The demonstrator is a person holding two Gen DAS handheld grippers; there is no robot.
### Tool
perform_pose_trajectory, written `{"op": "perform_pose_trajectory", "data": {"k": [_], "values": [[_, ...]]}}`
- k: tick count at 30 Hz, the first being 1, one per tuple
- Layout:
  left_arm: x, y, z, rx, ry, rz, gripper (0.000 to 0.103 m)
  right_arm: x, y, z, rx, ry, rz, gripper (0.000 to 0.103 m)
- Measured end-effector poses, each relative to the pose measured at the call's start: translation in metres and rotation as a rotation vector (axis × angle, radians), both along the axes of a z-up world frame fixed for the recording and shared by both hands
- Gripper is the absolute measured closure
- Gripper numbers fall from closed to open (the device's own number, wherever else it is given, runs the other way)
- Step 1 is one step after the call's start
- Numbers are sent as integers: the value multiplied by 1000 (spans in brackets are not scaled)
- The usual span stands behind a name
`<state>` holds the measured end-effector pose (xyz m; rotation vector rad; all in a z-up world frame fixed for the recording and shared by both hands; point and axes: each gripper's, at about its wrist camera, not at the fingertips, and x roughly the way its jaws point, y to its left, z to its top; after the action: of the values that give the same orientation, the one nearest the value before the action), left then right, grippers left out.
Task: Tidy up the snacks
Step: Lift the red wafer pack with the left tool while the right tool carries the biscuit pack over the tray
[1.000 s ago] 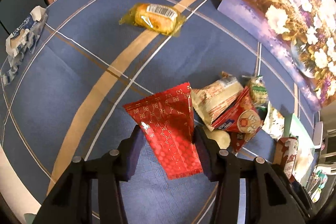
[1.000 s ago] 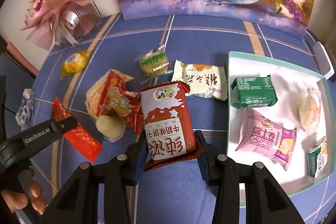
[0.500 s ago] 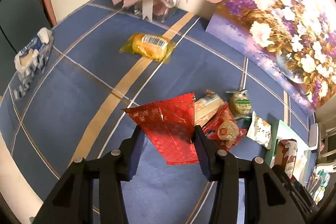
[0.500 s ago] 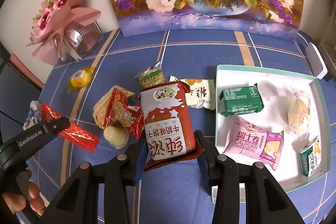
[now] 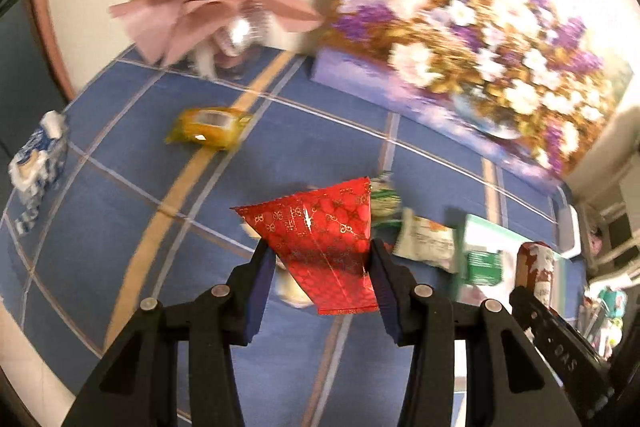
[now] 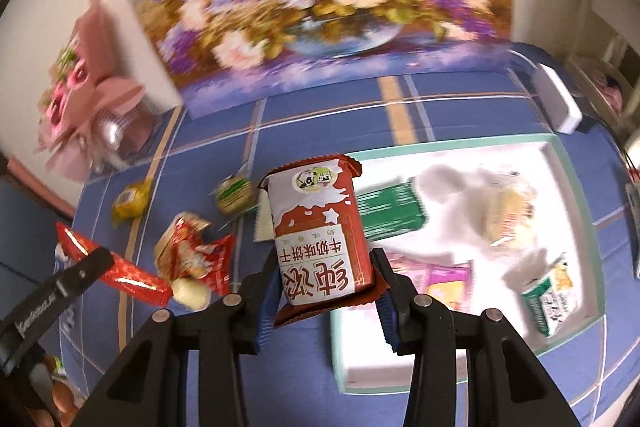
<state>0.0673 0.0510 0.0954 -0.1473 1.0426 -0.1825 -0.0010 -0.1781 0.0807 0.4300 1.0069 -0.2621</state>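
Both carrying. Left gripper clamped on the red foil packet: light, slick, crinkly, pinched mid-body. Right gripper closed on the biscuit pack, lower half: stiffer, crushable contents. Both aloft over the blue tablecloth; tray near its right edge.

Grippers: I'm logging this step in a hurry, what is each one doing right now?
Left gripper: closed on the red foil packet.
Right gripper: closed on the red-and-white biscuit pack.
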Motion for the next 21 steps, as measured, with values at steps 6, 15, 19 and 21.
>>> {"op": "perform_pose_trajectory", "data": {"k": [6, 15, 19, 21], "values": [[-10, -42, 7, -9, -11, -101, 54, -16, -46, 0, 10, 6, -111, 58], [-25, -110, 8, -33, -12, -239, 54, -43, -106, -7, 0, 20, -246, 58], [-31, -143, 7, -37, -12, -300, 54, -55, -128, -18, -17, 37, -287, 58], [-34, -156, 7, -34, -11, -323, 54, -57, -136, -23, -32, 45, -293, 58]]}}
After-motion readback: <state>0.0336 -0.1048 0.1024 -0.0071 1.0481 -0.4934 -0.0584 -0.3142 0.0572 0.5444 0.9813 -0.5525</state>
